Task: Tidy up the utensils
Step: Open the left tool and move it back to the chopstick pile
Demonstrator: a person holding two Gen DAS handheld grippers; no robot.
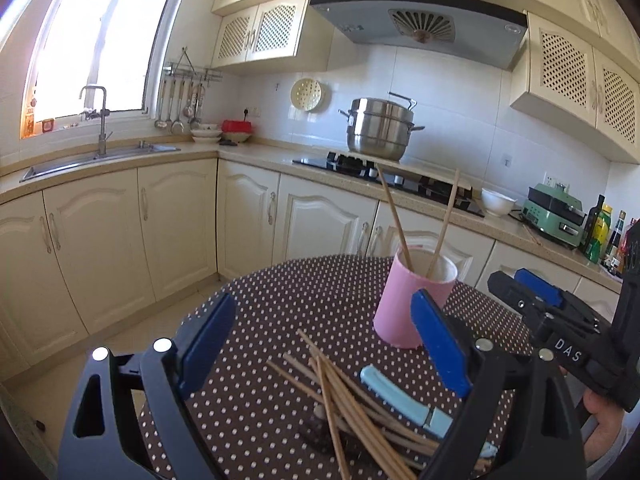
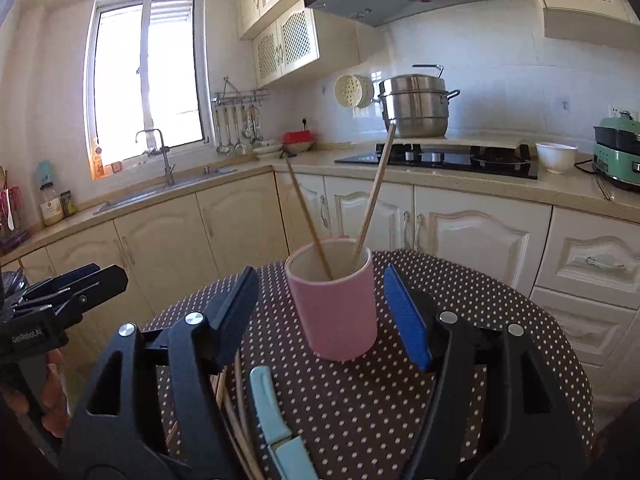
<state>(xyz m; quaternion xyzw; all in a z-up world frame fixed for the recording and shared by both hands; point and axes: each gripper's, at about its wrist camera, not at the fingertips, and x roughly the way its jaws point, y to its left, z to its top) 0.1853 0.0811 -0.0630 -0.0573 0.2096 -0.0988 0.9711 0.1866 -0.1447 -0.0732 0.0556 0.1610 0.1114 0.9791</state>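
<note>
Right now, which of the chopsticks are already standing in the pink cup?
Only two chopsticks stand in the pink cup, leaning apart against its rim. All the others lie in a loose pile on the dotted tablecloth, beside the light blue knife.

Both hand-held tools share one build: the left gripper point(image 1: 324, 344) and the right gripper point(image 2: 320, 316) have black plastic frames with triangular cut-outs, round silver screw heads and flat blue pads point(image 1: 440, 344) lining the fingers. White lettering reads "DAS" on the right one's side and "GenRobot.AI" on the left one's. A grey sleeve point(image 1: 612, 452) covers the wrist of the person's hand point(image 1: 600, 416).
</note>
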